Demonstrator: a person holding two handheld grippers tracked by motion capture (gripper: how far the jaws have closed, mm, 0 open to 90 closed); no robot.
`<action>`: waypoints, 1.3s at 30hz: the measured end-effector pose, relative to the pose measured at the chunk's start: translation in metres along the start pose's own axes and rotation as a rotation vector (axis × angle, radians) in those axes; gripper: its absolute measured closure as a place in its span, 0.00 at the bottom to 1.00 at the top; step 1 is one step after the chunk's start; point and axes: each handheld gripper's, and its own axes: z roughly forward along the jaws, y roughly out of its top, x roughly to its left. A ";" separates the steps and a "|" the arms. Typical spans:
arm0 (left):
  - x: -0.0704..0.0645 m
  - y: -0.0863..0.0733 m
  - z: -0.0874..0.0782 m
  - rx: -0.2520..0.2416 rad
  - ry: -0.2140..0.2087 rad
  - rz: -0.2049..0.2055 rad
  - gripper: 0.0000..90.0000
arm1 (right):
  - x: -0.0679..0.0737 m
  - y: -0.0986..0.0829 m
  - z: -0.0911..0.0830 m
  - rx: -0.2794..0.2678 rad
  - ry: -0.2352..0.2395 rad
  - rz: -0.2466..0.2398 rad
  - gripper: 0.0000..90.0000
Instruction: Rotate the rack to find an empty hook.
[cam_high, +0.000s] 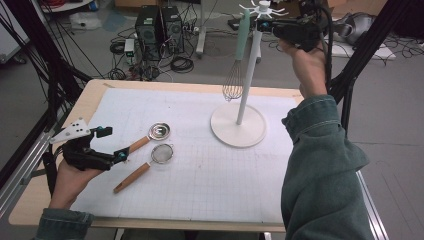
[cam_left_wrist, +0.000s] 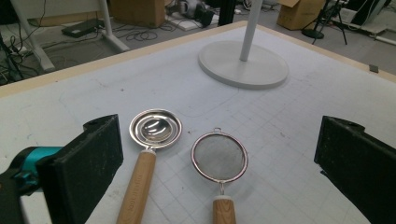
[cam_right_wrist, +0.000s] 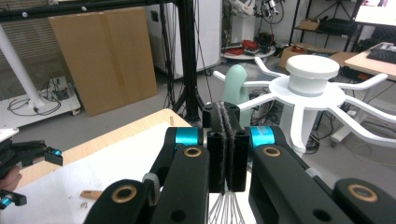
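A pale mint-green handle and silvery wires are shown on the whisk (cam_high: 239, 47); the hook stand (cam_high: 240, 125) beside it is coloured white throughout, its round base at about 1 o'clock on the white mat (cam_high: 200, 185), which is ruled with a faint grey grid; the table (cam_high: 95, 90) edge is seen in light wood. The strainer (cam_left_wrist: 219, 156) is marked by a grey mesh, a silver rim and a tan wooden handle; the measuring spoon (cam_left_wrist: 155, 128) is finished in shiny steel with a like handle. Both the left gripper (cam_high: 112, 145) and the right gripper (cam_right_wrist: 229, 140) are coloured black with teal accents; a faded green sleeve (cam_high: 320, 165) is worn at 4 o'clock.
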 end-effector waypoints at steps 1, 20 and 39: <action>0.000 0.000 0.000 -0.001 0.000 0.000 0.02 | 0.001 0.000 0.000 0.000 -0.005 -0.001 0.99; -0.003 0.001 0.003 0.005 -0.012 0.006 0.02 | 0.015 0.000 0.005 -0.012 -0.027 -0.030 0.99; -0.007 0.000 0.008 0.024 -0.028 0.021 0.02 | 0.014 -0.039 -0.019 -0.034 0.035 -0.010 0.86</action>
